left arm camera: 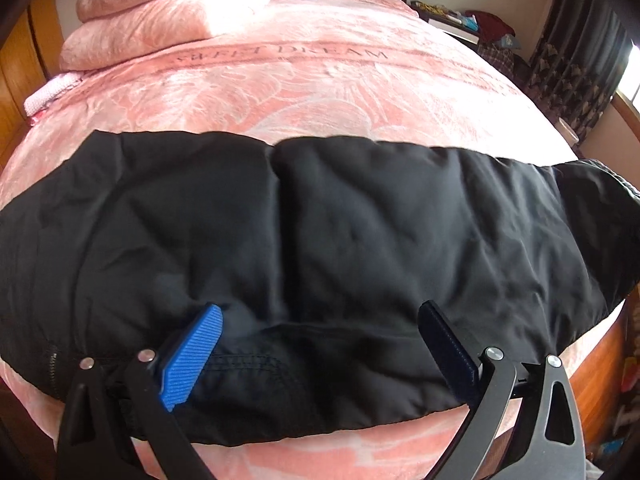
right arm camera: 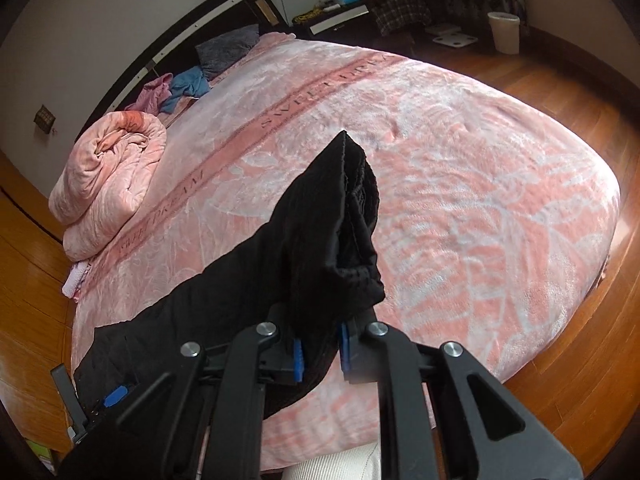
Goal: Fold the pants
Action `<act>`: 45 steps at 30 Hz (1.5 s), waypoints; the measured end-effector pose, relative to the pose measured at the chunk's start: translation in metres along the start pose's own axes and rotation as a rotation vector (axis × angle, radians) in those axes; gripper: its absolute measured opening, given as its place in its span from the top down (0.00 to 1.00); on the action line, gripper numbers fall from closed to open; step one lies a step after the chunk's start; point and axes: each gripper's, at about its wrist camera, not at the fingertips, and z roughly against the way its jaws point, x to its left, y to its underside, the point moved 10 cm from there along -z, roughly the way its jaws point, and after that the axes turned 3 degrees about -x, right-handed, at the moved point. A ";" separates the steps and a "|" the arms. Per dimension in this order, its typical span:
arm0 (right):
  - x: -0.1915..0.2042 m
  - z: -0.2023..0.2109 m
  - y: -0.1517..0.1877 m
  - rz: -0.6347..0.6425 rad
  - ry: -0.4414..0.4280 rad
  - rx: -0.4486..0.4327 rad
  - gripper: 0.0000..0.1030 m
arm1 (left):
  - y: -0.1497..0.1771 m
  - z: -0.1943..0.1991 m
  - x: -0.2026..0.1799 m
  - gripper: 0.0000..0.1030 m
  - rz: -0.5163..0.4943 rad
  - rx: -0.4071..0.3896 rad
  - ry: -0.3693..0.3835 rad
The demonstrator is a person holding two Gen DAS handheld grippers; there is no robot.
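Black padded pants (left arm camera: 320,248) lie across the near edge of a pink bed (left arm camera: 304,92). My left gripper (left arm camera: 320,320) is open, its blue-padded fingers (left arm camera: 192,360) spread wide and resting on the pants near the front hem. My right gripper (right arm camera: 322,350) is shut on the waistband end of the pants (right arm camera: 340,216) and holds it lifted above the bed, the cloth standing up in a bunch between the pads. The left gripper also shows in the right wrist view (right arm camera: 114,396) at the lower left, on the flat part of the pants.
A folded pink quilt (right arm camera: 112,180) sits at the bed's far left. Loose clothes (right arm camera: 176,88) and a grey pillow (right arm camera: 228,48) lie by the headboard. A wooden floor (right arm camera: 560,320) surrounds the bed, with a white bin (right arm camera: 504,32) and a cluttered nightstand (right arm camera: 332,12).
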 end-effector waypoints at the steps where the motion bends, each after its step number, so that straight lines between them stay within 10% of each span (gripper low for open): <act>1: 0.017 0.005 -0.004 0.045 -0.009 -0.014 0.88 | -0.001 0.002 0.010 0.04 0.013 -0.004 -0.009; 19: 0.301 -0.008 0.076 0.607 -0.266 0.021 0.87 | 0.014 0.035 0.157 0.04 0.239 -0.043 -0.169; 35: 0.345 -0.096 0.226 0.793 -0.221 0.292 0.84 | 0.023 0.047 0.211 0.04 0.364 -0.055 -0.188; 40: 0.350 -0.091 0.243 0.790 -0.305 0.364 0.41 | 0.024 0.046 0.213 0.04 0.374 -0.051 -0.178; 45: 0.359 -0.052 0.233 0.688 -0.461 0.383 0.38 | 0.026 0.047 0.216 0.04 0.390 -0.056 -0.168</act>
